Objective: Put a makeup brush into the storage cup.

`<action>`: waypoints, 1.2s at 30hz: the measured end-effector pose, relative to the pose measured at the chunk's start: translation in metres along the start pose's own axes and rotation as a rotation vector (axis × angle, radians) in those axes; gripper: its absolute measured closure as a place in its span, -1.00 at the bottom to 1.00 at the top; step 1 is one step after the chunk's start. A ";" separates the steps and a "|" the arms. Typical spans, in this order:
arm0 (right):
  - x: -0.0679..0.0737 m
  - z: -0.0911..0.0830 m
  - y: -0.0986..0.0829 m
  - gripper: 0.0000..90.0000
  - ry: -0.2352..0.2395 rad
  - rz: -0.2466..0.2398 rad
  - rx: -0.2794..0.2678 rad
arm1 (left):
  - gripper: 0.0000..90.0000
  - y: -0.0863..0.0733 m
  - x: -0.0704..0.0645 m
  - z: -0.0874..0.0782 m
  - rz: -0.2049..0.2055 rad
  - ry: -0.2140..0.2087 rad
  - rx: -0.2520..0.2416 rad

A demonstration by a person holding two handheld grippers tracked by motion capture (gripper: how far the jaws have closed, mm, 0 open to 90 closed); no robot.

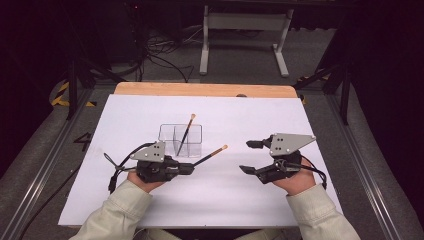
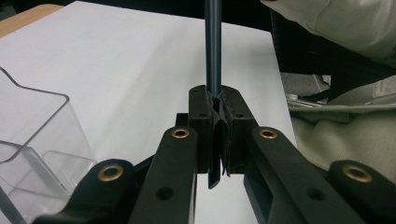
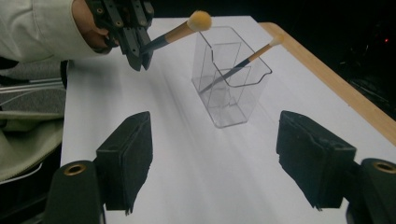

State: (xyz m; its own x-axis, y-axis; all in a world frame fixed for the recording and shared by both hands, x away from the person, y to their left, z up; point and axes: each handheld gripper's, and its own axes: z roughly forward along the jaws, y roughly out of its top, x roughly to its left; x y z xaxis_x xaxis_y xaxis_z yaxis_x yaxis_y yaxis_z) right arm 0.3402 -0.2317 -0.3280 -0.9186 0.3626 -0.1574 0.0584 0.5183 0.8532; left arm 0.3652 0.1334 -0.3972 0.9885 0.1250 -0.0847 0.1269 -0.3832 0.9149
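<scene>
My left gripper clenched a brush right of the clear holder; my right gripper's jaws stood released.

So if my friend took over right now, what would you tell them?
Left gripper: shut on a black-handled makeup brush with a tan fluffy tip, held off the table beside the organizer, tip pointing right and away.
Right gripper: open, holding nothing, hovering over the white table sheet.
Clear plastic organizer box with compartments: stands mid-table.
Done: a second matching brush already leans inside the organizer, tip up.
Left: probably put the held brush into the organizer too.
</scene>
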 end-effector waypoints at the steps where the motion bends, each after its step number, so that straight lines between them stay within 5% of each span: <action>1: 0.000 0.001 -0.001 -0.39 -0.001 0.002 -0.010 | 0.88 0.000 0.000 0.000 -0.001 -0.001 -0.006; 17: 0.002 0.011 -0.015 -0.35 -0.015 0.081 -0.177 | 0.88 -0.001 0.000 0.000 -0.012 -0.002 -0.021; 36: 0.014 0.046 -0.013 0.39 0.079 0.064 -0.258 | 0.88 -0.003 0.000 0.001 0.011 -0.009 -0.054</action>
State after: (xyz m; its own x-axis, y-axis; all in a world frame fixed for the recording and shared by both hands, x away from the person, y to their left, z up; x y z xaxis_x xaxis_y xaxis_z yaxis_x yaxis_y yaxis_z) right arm 0.3446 -0.1982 -0.3640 -0.9445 0.3213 -0.0687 0.0250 0.2786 0.9601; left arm 0.3647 0.1339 -0.3999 0.9906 0.1126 -0.0777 0.1114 -0.3341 0.9359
